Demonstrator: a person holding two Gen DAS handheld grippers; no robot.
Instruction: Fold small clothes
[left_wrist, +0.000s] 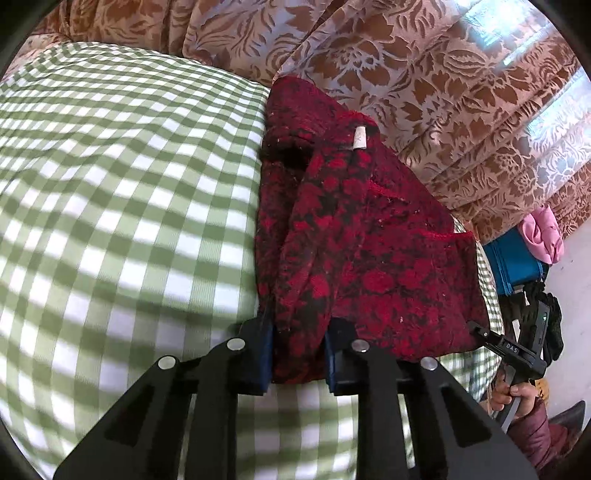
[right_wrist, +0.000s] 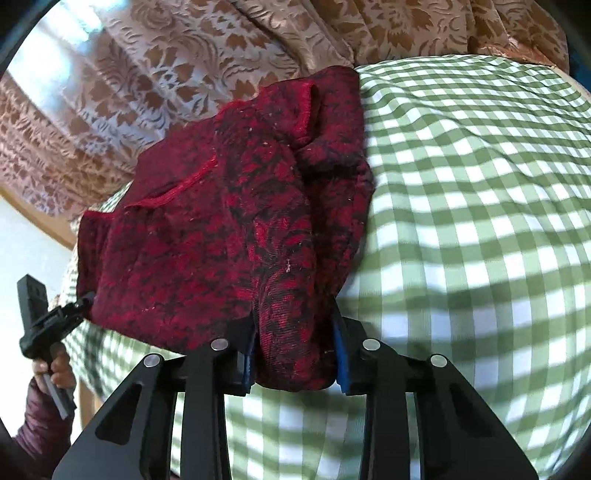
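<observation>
A small red-and-black patterned garment (left_wrist: 354, 236) lies on a green-and-white checked cloth (left_wrist: 122, 192). It carries a white tag (left_wrist: 359, 138) near its far end. My left gripper (left_wrist: 298, 343) is shut on the garment's near edge, with fabric bunched between the blue-padded fingers. In the right wrist view the same garment (right_wrist: 229, 236) lies on the checked cloth (right_wrist: 472, 206), and my right gripper (right_wrist: 293, 354) is shut on a fold of its near edge. Each gripper also shows at the garment's opposite corner in the other view: the right one (left_wrist: 476, 326), the left one (right_wrist: 86, 297).
Brown floral curtains (left_wrist: 424, 74) hang behind the surface. A blue box (left_wrist: 513, 262) with pink cloth (left_wrist: 543, 232) on it stands at the right in the left wrist view. The person's hand (right_wrist: 55, 369) holds the other gripper's handle.
</observation>
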